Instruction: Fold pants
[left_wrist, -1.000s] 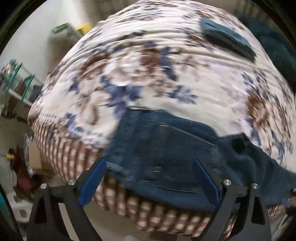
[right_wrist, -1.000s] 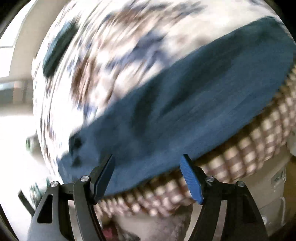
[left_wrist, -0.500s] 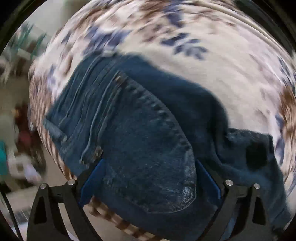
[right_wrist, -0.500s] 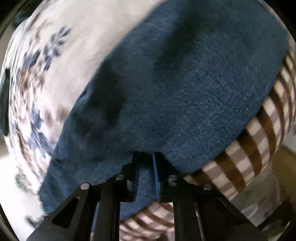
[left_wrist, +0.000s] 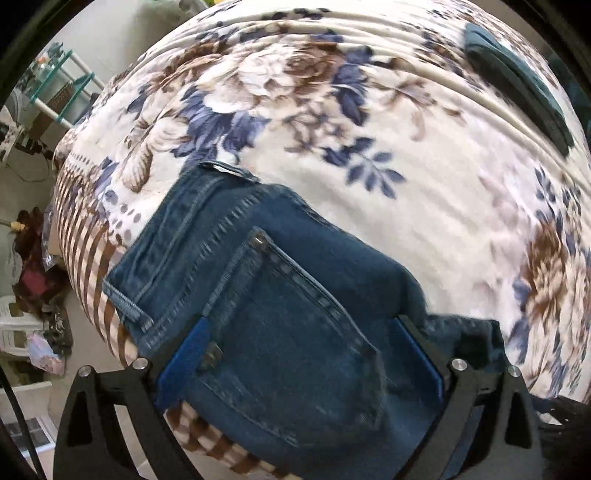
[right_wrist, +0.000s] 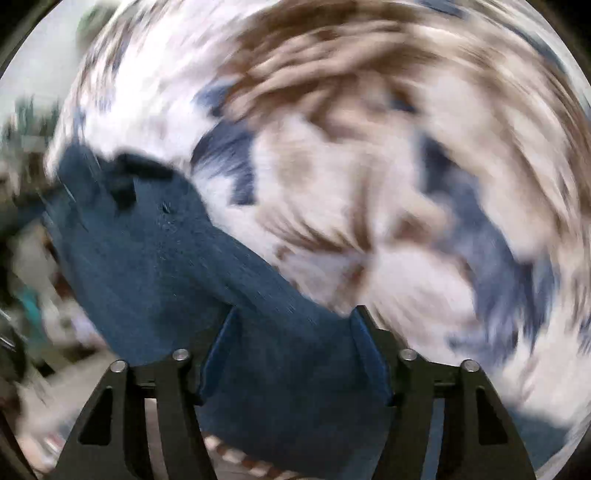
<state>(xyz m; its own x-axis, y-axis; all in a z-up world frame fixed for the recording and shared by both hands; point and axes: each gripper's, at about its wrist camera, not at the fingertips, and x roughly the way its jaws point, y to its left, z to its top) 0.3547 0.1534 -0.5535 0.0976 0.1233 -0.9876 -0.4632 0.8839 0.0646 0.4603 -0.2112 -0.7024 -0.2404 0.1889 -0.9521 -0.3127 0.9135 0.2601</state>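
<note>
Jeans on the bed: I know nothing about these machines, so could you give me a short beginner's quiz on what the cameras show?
1. True or false: the jeans lie on a floral blanket.
2. What sits between the fingers of the left gripper? A) a back pocket B) a belt C) a sock
3. What colour are that gripper's pads?

Key: 1 true; 2 A; 3 blue.
</note>
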